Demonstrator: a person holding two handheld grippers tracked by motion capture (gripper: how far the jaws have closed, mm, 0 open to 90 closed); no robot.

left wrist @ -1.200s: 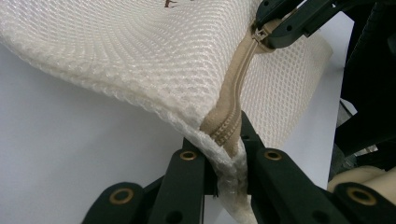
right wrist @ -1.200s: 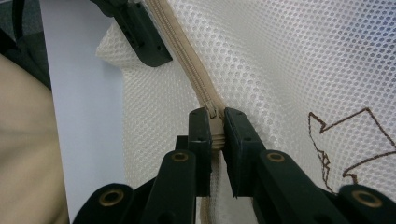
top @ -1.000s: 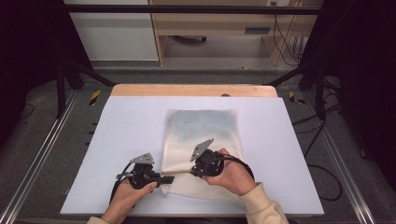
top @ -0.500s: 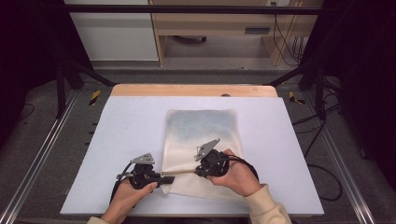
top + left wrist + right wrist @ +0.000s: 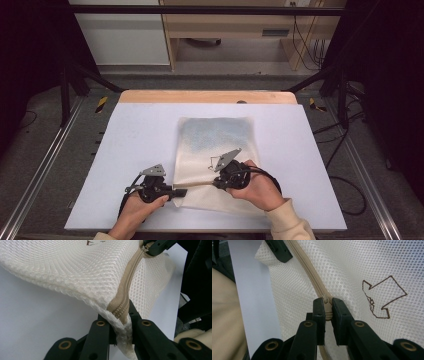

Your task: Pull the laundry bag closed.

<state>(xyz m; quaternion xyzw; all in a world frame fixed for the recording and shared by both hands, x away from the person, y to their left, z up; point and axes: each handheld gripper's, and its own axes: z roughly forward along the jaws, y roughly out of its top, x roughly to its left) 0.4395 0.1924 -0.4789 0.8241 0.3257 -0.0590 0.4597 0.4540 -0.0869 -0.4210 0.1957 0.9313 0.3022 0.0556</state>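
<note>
Right gripper (image 5: 216, 183) rightward, zipper (image 5: 195, 185) crosswise.

The right gripper (image 5: 216, 183) has slid rightward along the beige zipper (image 5: 195, 184) of the white mesh bag (image 5: 217, 145).

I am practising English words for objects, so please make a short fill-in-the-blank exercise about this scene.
1. The mesh bag lies on a white ____.
2. The left hand-held gripper pinches the bag's ____.
3. The right hand-held gripper is shut on the beige ____.
4. A brown ____ is drawn on the mesh.

Missing words: table; corner; zipper; arrow
</note>
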